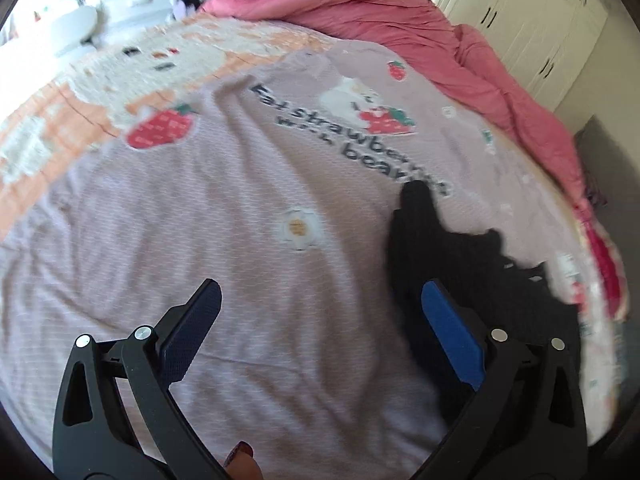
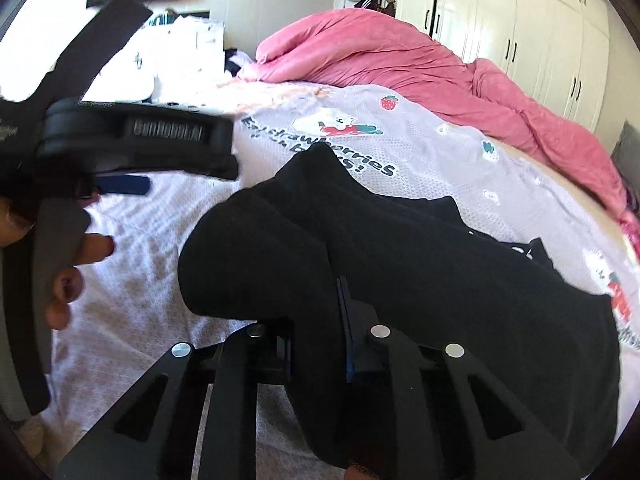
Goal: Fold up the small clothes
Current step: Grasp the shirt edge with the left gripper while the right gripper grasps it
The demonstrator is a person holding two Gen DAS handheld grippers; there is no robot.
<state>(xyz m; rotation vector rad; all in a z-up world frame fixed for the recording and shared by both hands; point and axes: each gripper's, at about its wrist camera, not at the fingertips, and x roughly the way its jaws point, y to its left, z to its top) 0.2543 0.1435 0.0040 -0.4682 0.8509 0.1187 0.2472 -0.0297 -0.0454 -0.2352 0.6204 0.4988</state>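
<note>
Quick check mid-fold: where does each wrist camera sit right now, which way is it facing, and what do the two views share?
Left wrist: on the left gripper, angled down at the lilac strawberry sheet; its open fingers and a fingertip show.
Right wrist: on the right gripper, angled down across the bed; it is shut on the black garment. The left gripper and the hand holding it show at left.
Shared: the sheet's lettering, the black garment, the pink duvet, the white wardrobe.

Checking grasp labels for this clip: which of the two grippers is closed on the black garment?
The right gripper, shut on the black garment. The left gripper is open over the strawberry-print sheet, with nothing between its pads.
</note>
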